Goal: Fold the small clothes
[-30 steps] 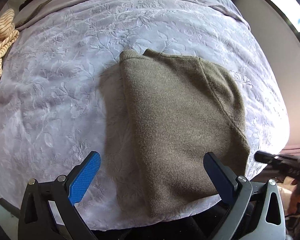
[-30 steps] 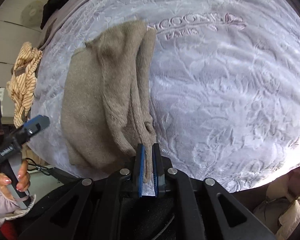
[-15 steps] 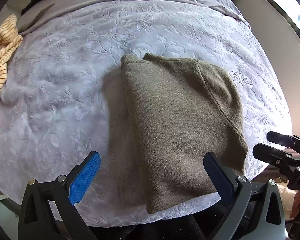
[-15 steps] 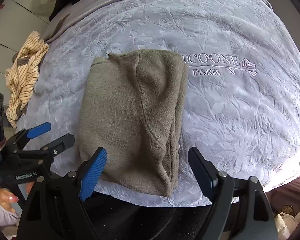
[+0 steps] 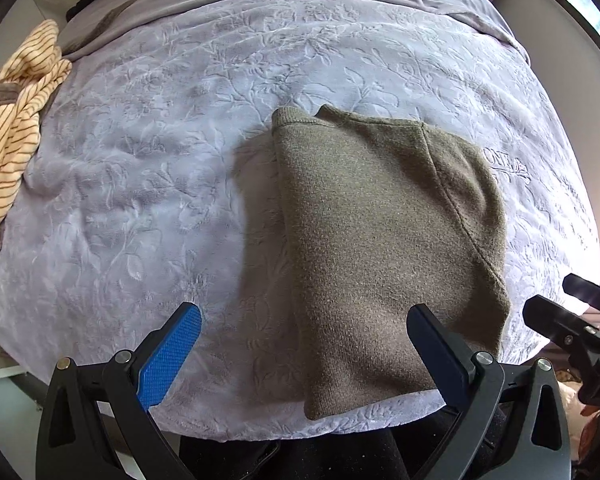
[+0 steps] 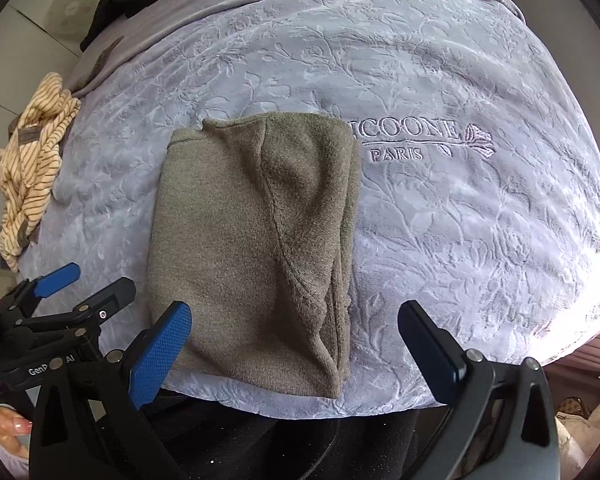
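Two grippers hang with jaws wide and empty over the near edge of a bed, where an olive knit (image 5: 384, 240) lies folded into a rough rectangle on a lilac embossed blanket (image 5: 160, 168). The left gripper (image 5: 304, 352) sits above the knit's near left part; the right gripper (image 6: 296, 344) straddles its near right corner, where several layers stack up along the right side.

The next fold looks to be a halving, near hem carried to the far edge. Doing it well likely means each gripper biting through all layers at a near corner, lifting together and laying the hem level with the far edge, so the loose right-hand layers do not slide out of line. The diagonal seam on top marks a tucked-in part that could spring open if only the top layer is pinched.

The knit's near hem lies close to the blanket's near edge, so there is little room to drag it nearer. Beyond the far edge and to the right, over the embroidered "PARIS" lettering (image 6: 396, 155), the blanket lies open. A striped cloth (image 5: 16, 120) sits bunched well apart at the far left.
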A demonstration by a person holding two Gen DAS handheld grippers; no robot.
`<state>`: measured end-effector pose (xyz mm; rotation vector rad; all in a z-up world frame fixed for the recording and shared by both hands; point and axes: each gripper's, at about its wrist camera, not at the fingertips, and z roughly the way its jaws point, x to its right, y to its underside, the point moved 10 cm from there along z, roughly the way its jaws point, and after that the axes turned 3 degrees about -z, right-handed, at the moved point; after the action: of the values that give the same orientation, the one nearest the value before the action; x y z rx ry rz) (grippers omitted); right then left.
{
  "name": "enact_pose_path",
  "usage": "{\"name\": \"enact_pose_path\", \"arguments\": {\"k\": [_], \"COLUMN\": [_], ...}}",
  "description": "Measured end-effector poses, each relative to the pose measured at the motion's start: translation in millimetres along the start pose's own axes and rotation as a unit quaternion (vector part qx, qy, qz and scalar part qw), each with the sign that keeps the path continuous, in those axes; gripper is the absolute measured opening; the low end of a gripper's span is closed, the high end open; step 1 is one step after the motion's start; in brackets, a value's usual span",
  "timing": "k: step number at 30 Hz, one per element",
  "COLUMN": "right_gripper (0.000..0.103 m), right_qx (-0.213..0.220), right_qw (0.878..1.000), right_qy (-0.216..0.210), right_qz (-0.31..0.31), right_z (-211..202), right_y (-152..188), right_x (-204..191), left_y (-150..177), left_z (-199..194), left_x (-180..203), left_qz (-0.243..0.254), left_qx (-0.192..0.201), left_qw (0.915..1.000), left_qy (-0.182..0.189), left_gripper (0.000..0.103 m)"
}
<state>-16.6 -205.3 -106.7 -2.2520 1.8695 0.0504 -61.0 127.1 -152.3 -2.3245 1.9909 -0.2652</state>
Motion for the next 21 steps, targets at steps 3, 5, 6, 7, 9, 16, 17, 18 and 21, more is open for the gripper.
{"name": "enact_pose_path", "arguments": {"k": [3, 5, 6, 7, 9, 16, 17, 18, 21], "right_gripper": [0.103, 0.103, 0.103, 0.103, 0.103, 0.103, 0.103, 0.103, 0.103], "right_qx": [-0.004, -0.007, -0.008, -0.008, -0.009, -0.011, -0.011, -0.012, -0.014], "right_qw": [1.0, 1.0, 1.0, 1.0, 1.0, 1.0, 1.0, 1.0, 1.0], "right_qy": [0.009, 0.012, 0.013, 0.015, 0.018, 0.02, 0.02, 0.02, 0.021], "right_qz": [0.002, 0.003, 0.002, 0.0, -0.003, -0.004, -0.004, -0.005, -0.005], "right_z": [1.8, 3.0, 3.2, 3.2, 3.1, 3.1, 3.4, 3.5, 4.1], "right_y": [0.4, 0.4, 0.2, 0.1, -0.5, -1.7, -1.6, -1.4, -1.6], "right_x": [-0.1, -0.6, -1.4, -1.9, -2.8, -3.8, -3.9, -4.2, -4.3], "left_y": [-0.2, -0.2, -0.3, -0.2, -0.1, 0.0, 0.4, 0.5, 0.8], "left_z": [-1.0, -1.2, -1.3, -1.3, -1.2, -1.3, -1.3, -1.2, -1.3], "left_x": [-1.7, -2.9, -3.2, -2.9, -2.5, 1.4, 1.7, 1.9, 2.2], "left_qz": [0.0, 0.002, 0.002, 0.003, 0.003, 0.012, 0.012, 0.013, 0.013], "left_qx": [-0.001, -0.003, -0.003, -0.003, -0.004, -0.005, -0.006, -0.006, -0.008], "left_qw": [1.0, 0.9999, 0.9998, 0.9998, 0.9999, 0.9998, 0.9998, 0.9997, 0.9997], "left_qy": [-0.01, -0.017, -0.018, -0.017, -0.016, -0.018, -0.017, -0.018, -0.018], "left_gripper": [0.103, 0.103, 0.103, 0.103, 0.103, 0.103, 0.103, 0.103, 0.103]}}
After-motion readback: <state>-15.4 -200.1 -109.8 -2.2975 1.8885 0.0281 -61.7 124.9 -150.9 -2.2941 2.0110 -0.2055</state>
